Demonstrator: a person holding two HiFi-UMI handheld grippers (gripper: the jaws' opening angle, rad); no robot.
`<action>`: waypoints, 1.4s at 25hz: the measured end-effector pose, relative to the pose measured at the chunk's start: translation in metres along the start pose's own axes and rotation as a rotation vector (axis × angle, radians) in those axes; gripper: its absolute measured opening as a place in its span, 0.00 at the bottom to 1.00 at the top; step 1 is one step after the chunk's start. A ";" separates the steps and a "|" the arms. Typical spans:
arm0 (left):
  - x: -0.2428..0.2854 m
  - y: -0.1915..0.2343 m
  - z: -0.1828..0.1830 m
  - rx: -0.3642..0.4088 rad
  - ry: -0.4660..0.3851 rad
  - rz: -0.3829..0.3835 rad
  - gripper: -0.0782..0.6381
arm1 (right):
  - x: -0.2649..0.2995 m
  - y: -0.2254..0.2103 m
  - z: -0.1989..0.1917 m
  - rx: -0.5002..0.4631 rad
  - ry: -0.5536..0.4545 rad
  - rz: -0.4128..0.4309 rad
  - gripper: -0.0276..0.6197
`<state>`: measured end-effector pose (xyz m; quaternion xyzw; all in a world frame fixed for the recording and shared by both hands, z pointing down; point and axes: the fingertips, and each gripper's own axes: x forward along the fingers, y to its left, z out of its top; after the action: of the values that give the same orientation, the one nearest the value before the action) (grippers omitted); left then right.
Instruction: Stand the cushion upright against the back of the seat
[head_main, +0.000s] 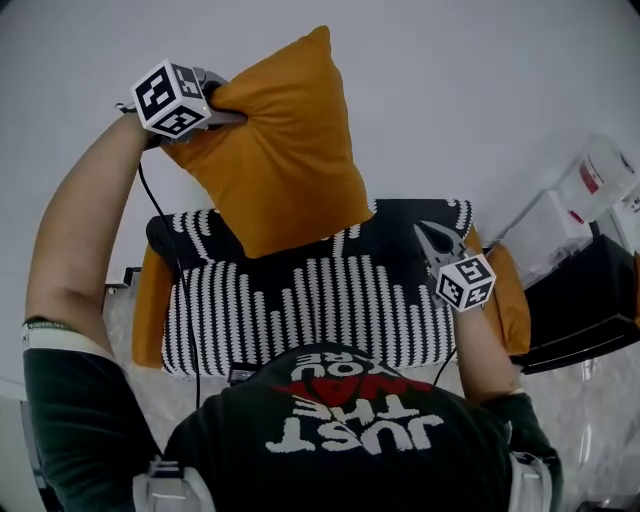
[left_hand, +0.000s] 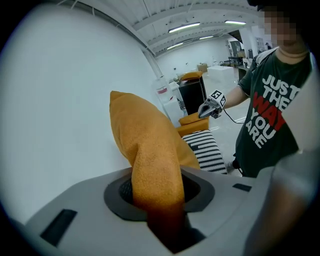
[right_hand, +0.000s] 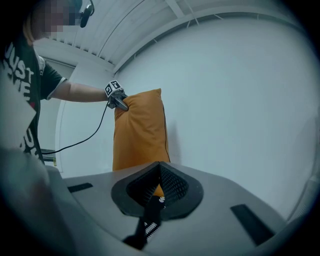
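Head view: cushion (head_main: 275, 150) is clear of the seat (head_main: 300, 320), hanging in the air from the left gripper (head_main: 228, 116). The jaws are clamped on one upper corner, with fabric bunched between them. The left gripper view confirms this: orange cloth fills the gap, and the cushion runs straight away from the jaws, seen edge-on.

- Right gripper (head_main: 428, 238): jaws closed on nothing. It sits low over the right end of the seat back (head_main: 405, 222), near the orange armrest (head_main: 512, 300) and well apart from the cushion.
- Attitude: the cushion hangs from the held corner, with the opposite corner lowest. In the right gripper view its side edges run near vertical, so it is already roughly upright. I cannot tell how squarely its face meets the wall (head_main: 470, 90).
- Key relation: from above, the lowest corner overlaps the left half of the seat back, and the bulk of the cushion lies up and left of the seat's middle. The target is therefore below the jaws and a little to the right.

Judgement: the coming move is a descent toward the seat back with a small shift to the right, so that the bottom edge lands level on the seat. The left hand carries the load. The right gripper is the nearer one to the free lower side and is well placed to steady it.

Risk: held by a single corner, the cushion may swing or land on its point.
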<state>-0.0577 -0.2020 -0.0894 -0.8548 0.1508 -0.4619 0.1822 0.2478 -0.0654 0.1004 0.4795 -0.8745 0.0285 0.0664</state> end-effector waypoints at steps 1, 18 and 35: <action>0.004 0.002 0.001 0.004 0.003 -0.004 0.30 | 0.000 -0.001 -0.001 0.002 0.000 -0.002 0.08; 0.192 -0.055 -0.058 0.080 0.116 -0.269 0.32 | 0.011 -0.020 -0.086 0.079 0.122 -0.021 0.08; 0.444 -0.148 -0.204 0.039 0.274 -0.459 0.35 | 0.034 -0.027 -0.235 0.205 0.310 -0.007 0.08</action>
<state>0.0173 -0.2951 0.4072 -0.7925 -0.0326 -0.6052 0.0672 0.2733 -0.0821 0.3371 0.4769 -0.8446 0.1909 0.1511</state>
